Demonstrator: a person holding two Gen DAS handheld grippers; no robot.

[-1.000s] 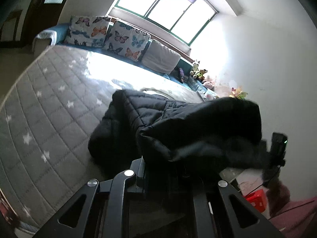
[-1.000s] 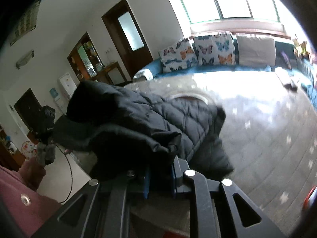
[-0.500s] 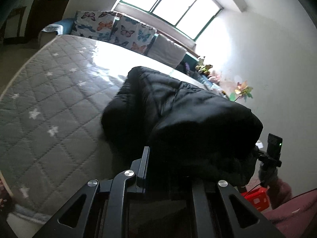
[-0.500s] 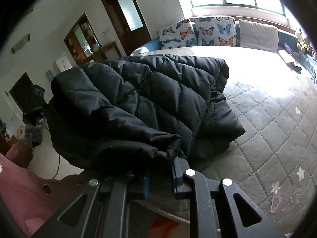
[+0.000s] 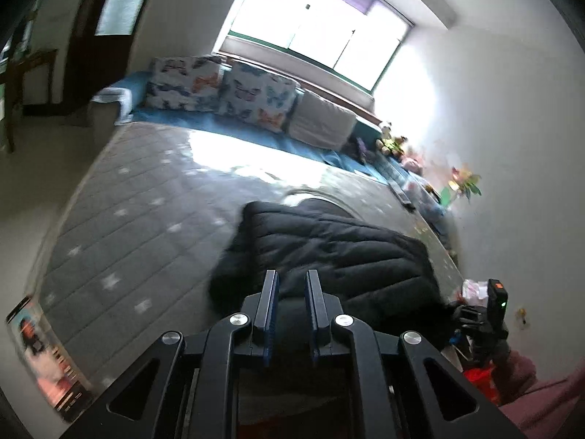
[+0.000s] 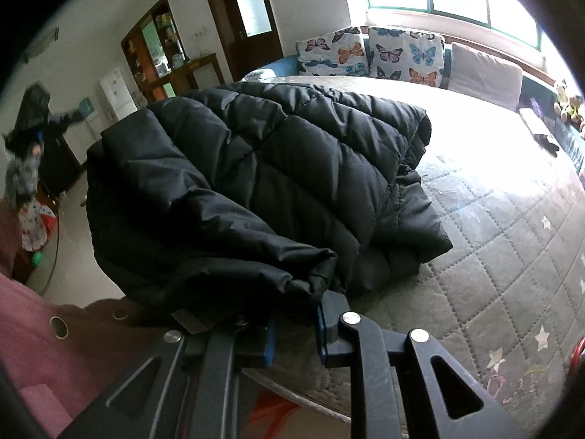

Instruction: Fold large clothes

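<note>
Left wrist view: the left tool (image 5: 291, 278) stood clear of the black quilted jacket (image 5: 340, 256), its blue-lined jaws nearly closed with only a narrow empty gap between them; half a second before, jacket fabric had covered these fingers. The jacket lay folded on the grey star-quilted bed (image 5: 120, 226), at the edge farthest from the butterfly pillows (image 5: 219, 84), and lower and flatter than earlier.

Right wrist view: the right tool (image 6: 296, 325) was clamped on a bunched fold of the jacket (image 6: 278, 168) at its near edge, as it had been before. The jacket's far half rested on the bed (image 6: 493, 263), short of the butterfly pillows (image 6: 369, 55).
</note>
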